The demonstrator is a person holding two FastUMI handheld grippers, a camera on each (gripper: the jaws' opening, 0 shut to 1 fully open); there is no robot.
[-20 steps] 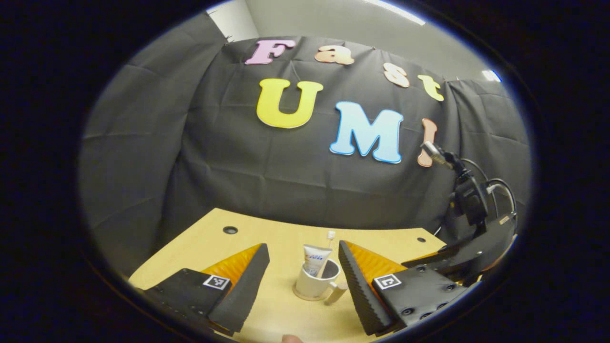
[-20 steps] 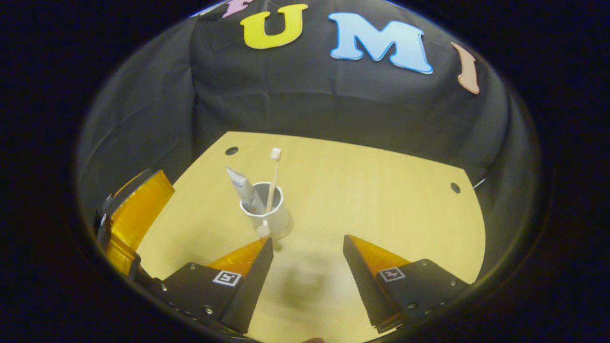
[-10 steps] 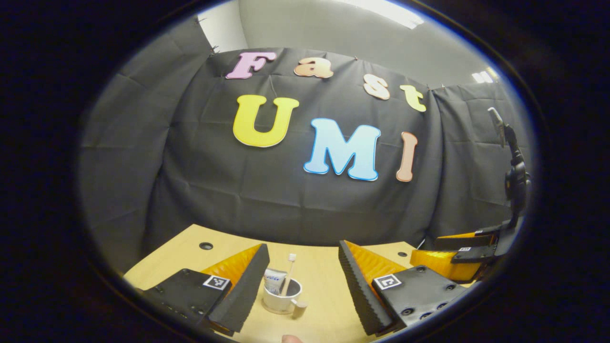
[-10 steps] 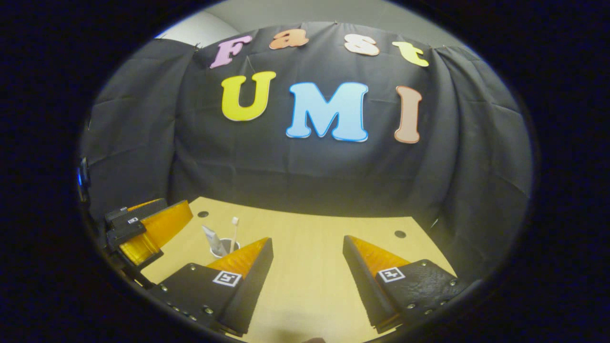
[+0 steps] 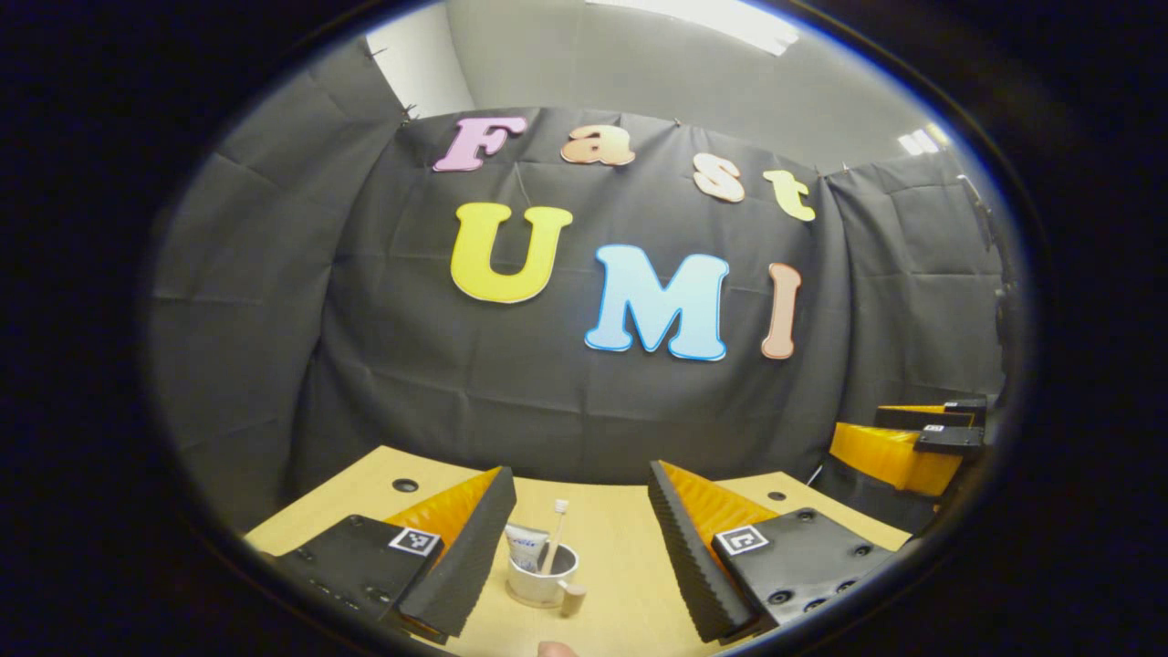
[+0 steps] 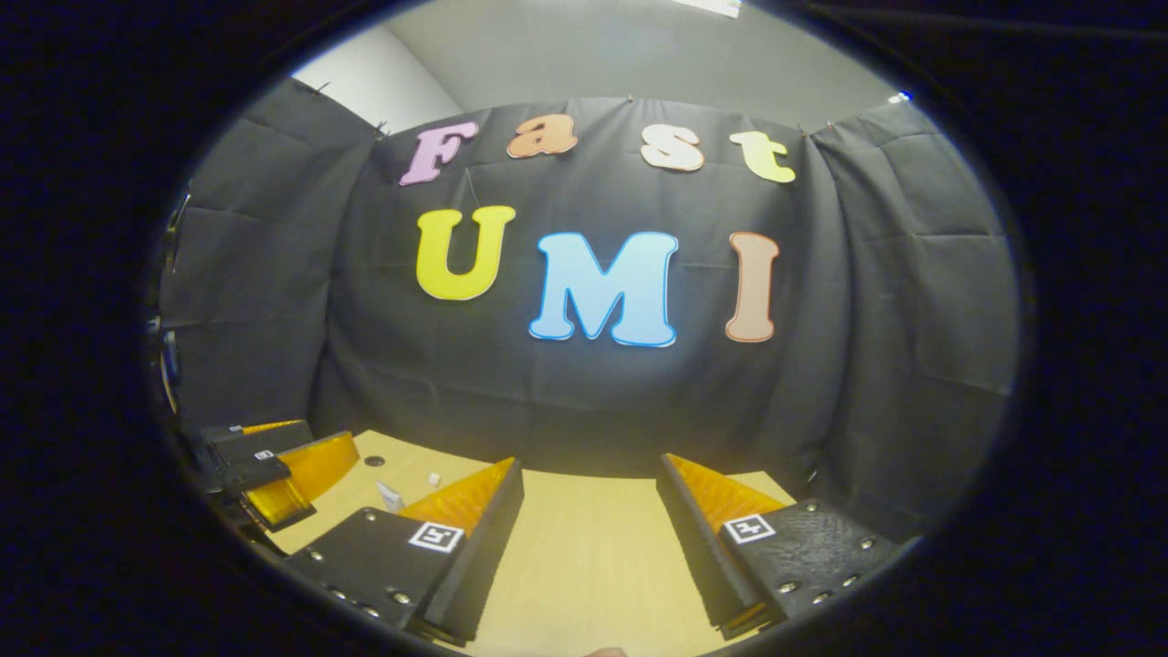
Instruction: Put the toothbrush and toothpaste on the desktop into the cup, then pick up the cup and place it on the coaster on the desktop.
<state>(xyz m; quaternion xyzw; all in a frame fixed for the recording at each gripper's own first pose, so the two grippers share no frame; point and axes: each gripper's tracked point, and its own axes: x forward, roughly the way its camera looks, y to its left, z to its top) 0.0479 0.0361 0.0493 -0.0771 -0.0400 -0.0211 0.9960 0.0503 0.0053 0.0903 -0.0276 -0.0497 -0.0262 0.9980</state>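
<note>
Left tongs spread wide, empty, white cup between its fingers at six o'clock on the surface, toothbrush and toothpaste inside, coaster perhaps beneath, right tongs also wide, empty.

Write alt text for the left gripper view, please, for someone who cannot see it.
A white cup holding a toothbrush and a toothpaste tube stands on a wooden desk, seen between the open fingers of the left gripper. The right gripper sits at the far right.
</note>
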